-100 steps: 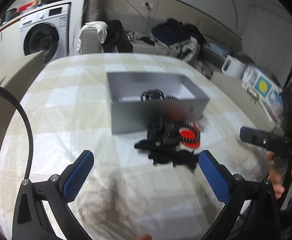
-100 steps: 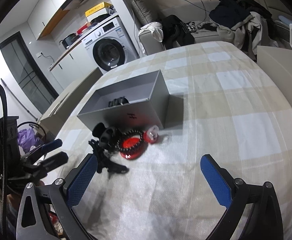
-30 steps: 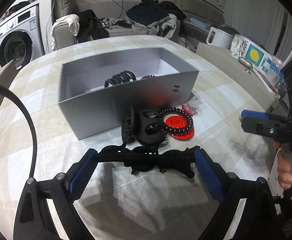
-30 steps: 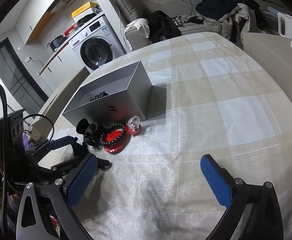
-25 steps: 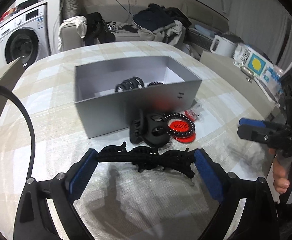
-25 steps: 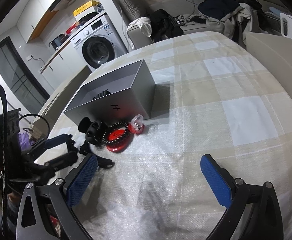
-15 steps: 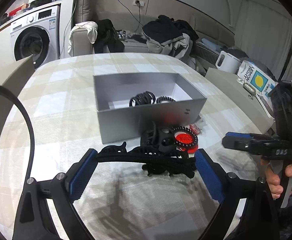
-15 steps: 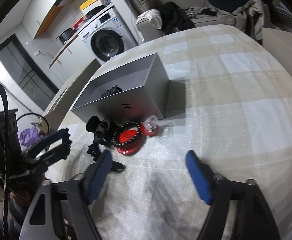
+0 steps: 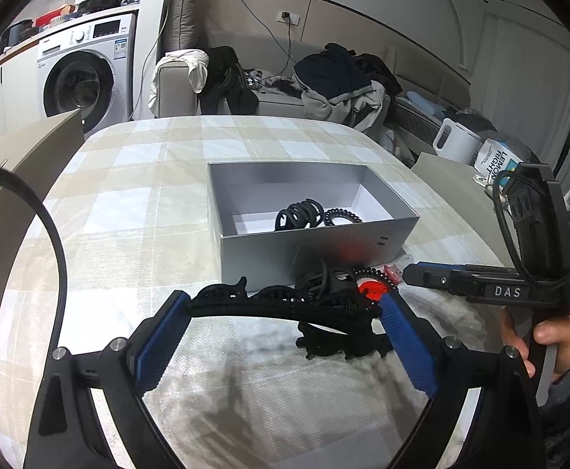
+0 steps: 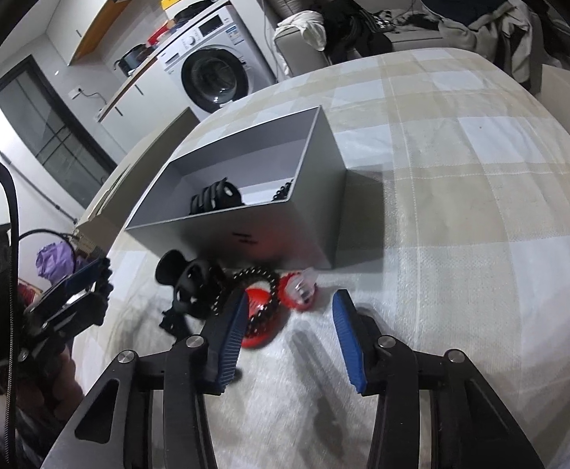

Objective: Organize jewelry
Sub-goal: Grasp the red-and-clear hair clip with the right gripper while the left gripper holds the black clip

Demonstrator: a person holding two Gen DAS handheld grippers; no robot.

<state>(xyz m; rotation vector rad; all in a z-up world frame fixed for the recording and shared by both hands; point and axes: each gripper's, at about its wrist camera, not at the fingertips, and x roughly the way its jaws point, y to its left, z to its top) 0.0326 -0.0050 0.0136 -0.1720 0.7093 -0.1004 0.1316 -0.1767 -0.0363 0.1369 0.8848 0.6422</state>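
Note:
My left gripper (image 9: pixel 285 314) is shut on a long black hair claw (image 9: pixel 281 306) and holds it above the cloth, in front of the grey box (image 9: pixel 312 240). The box holds a black claw clip (image 9: pixel 298 213) and a black coil tie (image 9: pixel 341 217). In the right wrist view the box (image 10: pixel 253 230) stands ahead of my right gripper (image 10: pixel 291 320), which is open, narrowed, and empty. Just past its fingers lie a round black clip (image 10: pixel 191 277), a dark bead bracelet (image 10: pixel 255 279) on a red disc (image 10: pixel 259 326) and a small red-and-clear piece (image 10: pixel 300 281).
The table has a beige checked cloth (image 10: pixel 461 195). The left gripper shows at the left of the right wrist view (image 10: pixel 74 293). A washing machine (image 9: pixel 85 78) and a sofa with clothes (image 9: pixel 324 82) stand beyond. A white kettle (image 9: pixel 455 142) sits at right.
My left gripper closed on the long black claw and lifted it off the cloth, pulling back from the box. My right gripper narrowed and moved toward the red disc and bracelet.

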